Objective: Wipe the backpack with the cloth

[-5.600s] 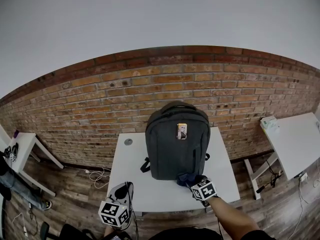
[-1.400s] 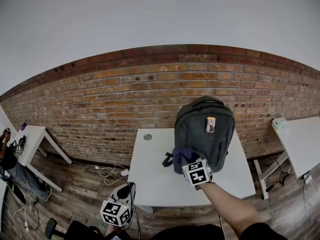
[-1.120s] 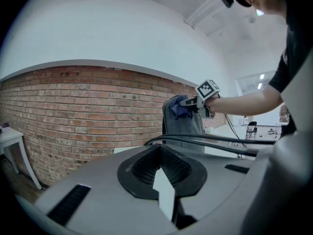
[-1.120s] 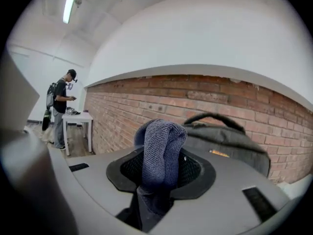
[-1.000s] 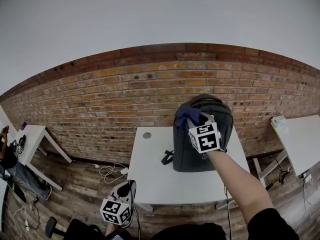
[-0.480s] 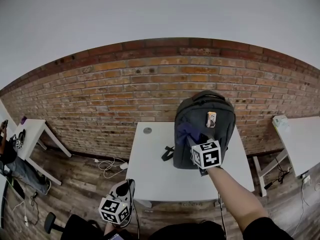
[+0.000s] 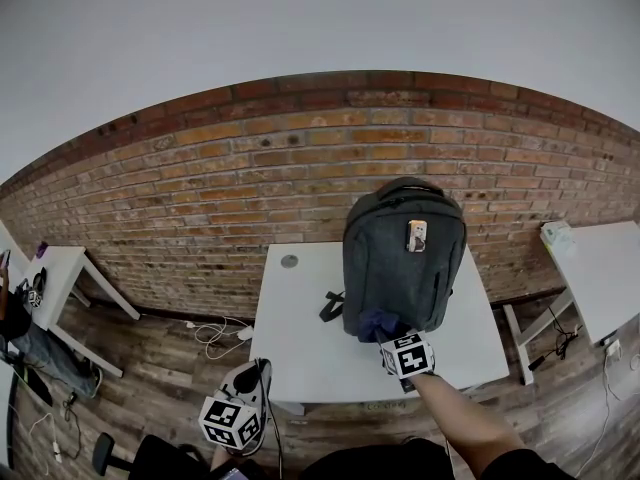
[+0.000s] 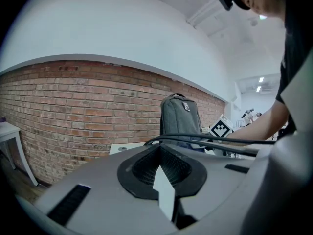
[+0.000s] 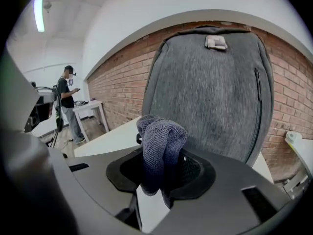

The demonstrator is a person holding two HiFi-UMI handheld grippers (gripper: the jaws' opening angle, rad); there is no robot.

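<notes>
A grey backpack (image 7: 403, 258) stands upright on the white table (image 7: 300, 338), leaning on the brick wall. My right gripper (image 7: 392, 336) is shut on a dark blue cloth (image 7: 378, 322), which presses against the lower front of the pack. In the right gripper view the cloth (image 9: 161, 146) bunches out of the right gripper (image 9: 156, 180), with the backpack's grey front (image 9: 215, 97) close behind it. My left gripper (image 7: 240, 393) hangs low in front of the table, away from the pack. In its own view the left gripper (image 8: 166, 199) looks shut and empty, with the backpack (image 8: 181, 119) far ahead.
A round cable hole (image 7: 289, 261) sits at the table's back left. Small white tables stand at the left (image 7: 60, 268) and right (image 7: 590, 278). Cables (image 7: 215, 333) lie on the wood floor. A person (image 9: 66, 106) stands far off at the left.
My right gripper carried the cloth from the pack's lower left up to its top, then down the front to the bottom edge. The left gripper stayed low.
</notes>
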